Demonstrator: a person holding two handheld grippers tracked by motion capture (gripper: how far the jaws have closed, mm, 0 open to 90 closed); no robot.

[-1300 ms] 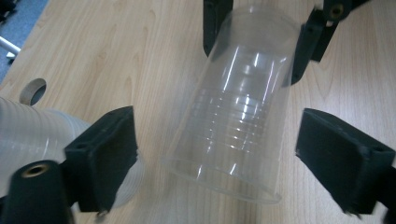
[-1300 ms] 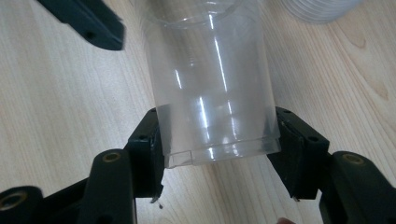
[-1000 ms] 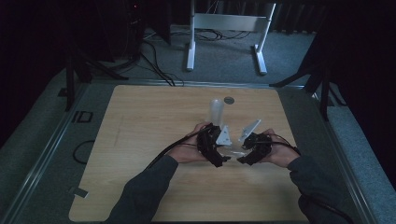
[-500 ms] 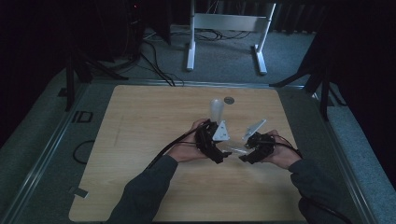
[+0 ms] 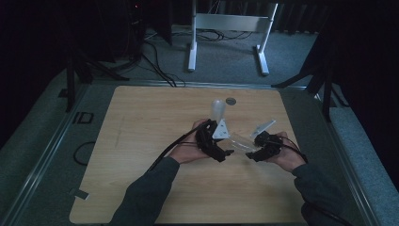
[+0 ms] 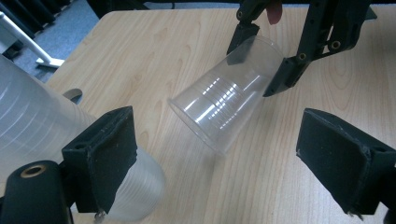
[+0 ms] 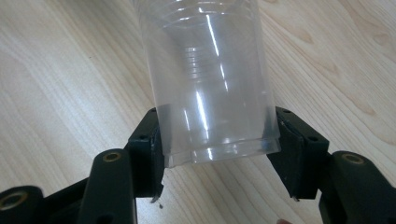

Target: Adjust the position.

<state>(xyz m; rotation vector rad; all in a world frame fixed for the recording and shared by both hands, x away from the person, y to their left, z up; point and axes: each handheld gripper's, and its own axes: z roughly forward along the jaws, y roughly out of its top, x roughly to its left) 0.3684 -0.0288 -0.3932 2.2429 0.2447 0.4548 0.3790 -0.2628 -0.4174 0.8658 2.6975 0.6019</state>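
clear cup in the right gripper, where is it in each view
High view: the clear cup lies near the table's middle, between the two hands, held at its base by the right gripper.
Left gripper view: upper centre, tilted, open mouth toward the camera, the right gripper's jaws on its base.
Right gripper view: centre, rising from between the jaws, base nearest.
Shared landmark: the light wooden table.

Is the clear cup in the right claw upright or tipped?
Tipped. The cup lies nearly sideways above the table, held at its base by the right claw.
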